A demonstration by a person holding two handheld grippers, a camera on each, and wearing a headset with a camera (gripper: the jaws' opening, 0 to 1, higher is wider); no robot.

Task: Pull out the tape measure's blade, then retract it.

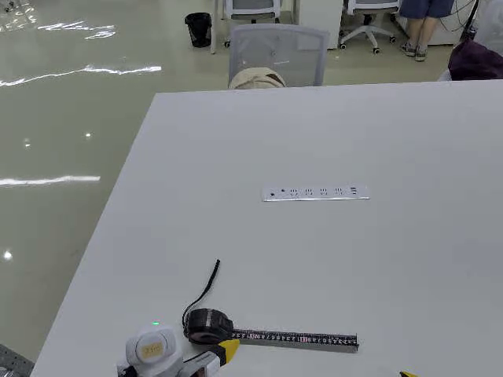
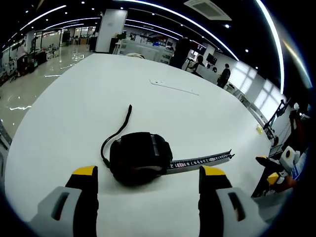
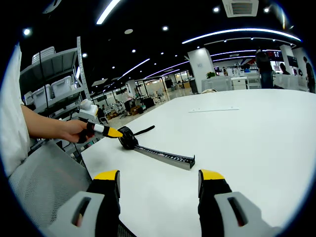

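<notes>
Black round tape measure (image 2: 140, 157) lies on the white desk (image 1: 314, 259), its grey blade (image 2: 200, 161) out. Left tongs (image 2: 149, 171), spread, are just beside its case; right tongs (image 3: 159, 175), also spread, are near the blade tip.

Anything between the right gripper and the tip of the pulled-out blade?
Nothing visible. Only bare table lies between the right gripper, fingers open, and the blade tip. The power strip sits far beyond it.

Along the tape measure's blade (image 2: 200, 161), at the lower middle of the left gripper view, runs a row of printed scale numerals, too small to read for certain. No other lettering is legible.
</notes>
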